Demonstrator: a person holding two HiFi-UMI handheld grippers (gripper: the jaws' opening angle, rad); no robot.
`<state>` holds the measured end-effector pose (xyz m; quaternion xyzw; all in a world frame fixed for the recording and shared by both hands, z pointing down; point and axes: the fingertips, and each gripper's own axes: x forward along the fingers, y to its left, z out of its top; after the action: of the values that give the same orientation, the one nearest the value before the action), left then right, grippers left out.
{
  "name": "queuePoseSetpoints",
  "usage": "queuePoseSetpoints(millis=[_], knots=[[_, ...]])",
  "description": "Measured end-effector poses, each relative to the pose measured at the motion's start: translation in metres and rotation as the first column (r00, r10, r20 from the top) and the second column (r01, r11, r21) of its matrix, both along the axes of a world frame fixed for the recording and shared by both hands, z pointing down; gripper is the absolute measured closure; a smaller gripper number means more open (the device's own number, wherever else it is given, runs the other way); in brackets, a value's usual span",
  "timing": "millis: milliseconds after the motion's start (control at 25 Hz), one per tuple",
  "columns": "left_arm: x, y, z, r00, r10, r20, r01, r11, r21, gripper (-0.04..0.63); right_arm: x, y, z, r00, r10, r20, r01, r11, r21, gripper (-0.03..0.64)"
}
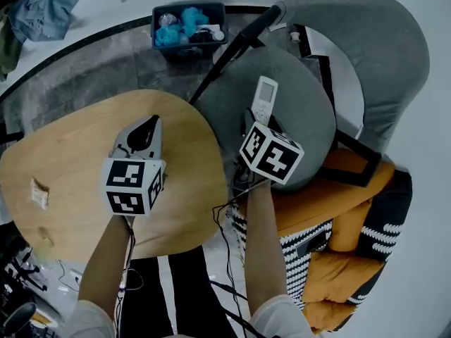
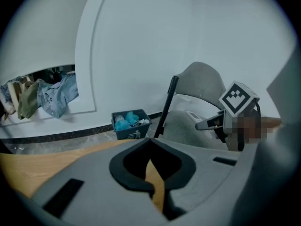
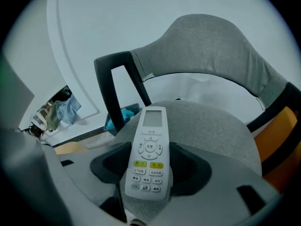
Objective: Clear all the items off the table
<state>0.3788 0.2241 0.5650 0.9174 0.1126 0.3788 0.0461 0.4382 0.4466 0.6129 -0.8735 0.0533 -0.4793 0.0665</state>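
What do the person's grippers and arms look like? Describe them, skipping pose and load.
The left gripper and right gripper: pale grey moulded bodies, black curved jaw pads, each carrying a cube with black-and-white square markers. Thin black cables trail from them along the forearms. Forearms are bare; white sleeves begin near the picture's lower edge.

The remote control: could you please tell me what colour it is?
The remote control is white with two yellow-green buttons; best in the right gripper view.
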Motion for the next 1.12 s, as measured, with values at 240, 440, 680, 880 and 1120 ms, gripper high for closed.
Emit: queuePoseSetpoints(millis=[240, 440, 680, 880, 1120], knots=[[0.014, 0.003, 0.013, 1.0, -0.023, 0.02, 0.023, 1.0, -0.017, 0.592, 0.02, -0.009, 0.016, 1.0, -0.012, 0.008, 0.012, 1.0, -0.011, 0.345], [0.008, 0.002, 0.019, 0.999, -0.042, 0.032, 0.043, 0.999, -0.024, 0.592, 0.024, -0.013, 0.03, 0.998, -0.043, 0.054, 0.044, 0.999, -0.025, 0.344], [0.001, -0.005, 0.018, 0.998, -0.057, 0.028, 0.058, 0.998, -0.023, 0.593, 0.024, -0.014, 0.031, 0.998, -0.042, 0.053, 0.041, 0.999, 0.014, 0.328], [-0.01, -0.017, 0.014, 0.995, -0.09, 0.033, 0.091, 0.996, -0.023, 0.593, 0.023, -0.01, 0.021, 0.999, -0.03, 0.026, 0.03, 1.0, 0.007, 0.325], [-0.024, -0.034, 0.004, 0.99, -0.133, 0.041, 0.134, 0.991, -0.026, 0.592, 0.021, -0.012, 0.004, 1.0, -0.021, -0.008, 0.02, 1.0, -0.021, 0.325]])
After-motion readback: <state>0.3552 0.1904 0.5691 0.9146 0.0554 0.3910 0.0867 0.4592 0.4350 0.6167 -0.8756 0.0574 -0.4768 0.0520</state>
